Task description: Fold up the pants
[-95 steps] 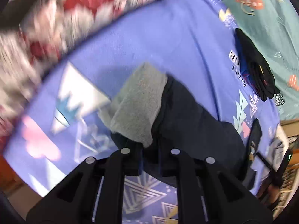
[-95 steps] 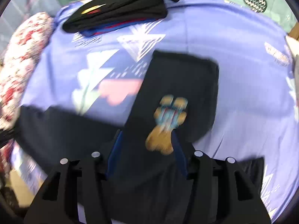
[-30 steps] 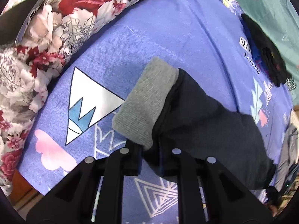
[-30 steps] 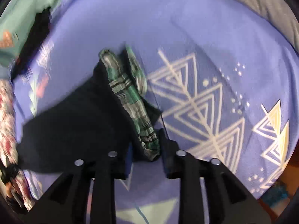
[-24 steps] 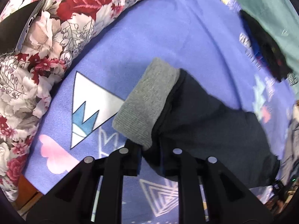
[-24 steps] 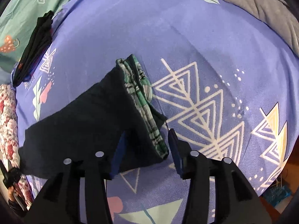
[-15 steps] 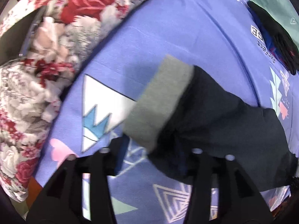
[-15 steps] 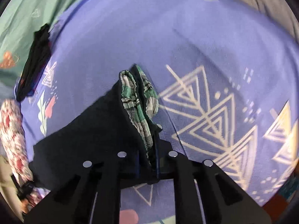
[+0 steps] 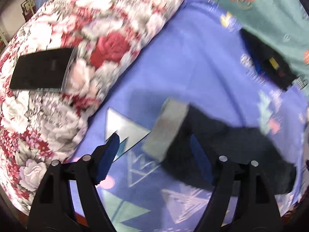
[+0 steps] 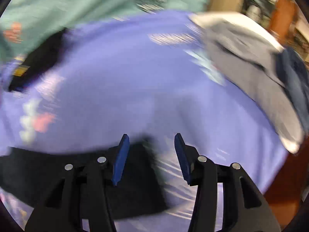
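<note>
**Left wrist and right wrist views: both grippers spread above the dark pants**

Left wrist view shows the left gripper (image 9: 154,158) with its jaws spread wide and holding nothing. Between and beyond its blue fingertips (image 9: 109,152) lie the dark pants (image 9: 222,145), flat on the purple patterned bedsheet (image 9: 183,63). The pants' grey ribbed cuff (image 9: 166,129) faces the camera and sits inside the gap of the jaws, with no visible contact to either pad. A floral quilt (image 9: 81,48) is bunched along the left, and a black phone (image 9: 41,71) rests on top of it. Near the far edge of the sheet lies a pile of dark folded clothes (image 9: 268,61), beside a green cloth (image 9: 270,9).

Right wrist view is blurred. The right gripper (image 10: 150,154) also has its jaws apart and empty. Under its left finger lies the black fabric of the pants (image 10: 58,168), spread toward the left edge. A grey garment (image 10: 251,67) is heaped at the right side of the sheet.
</note>
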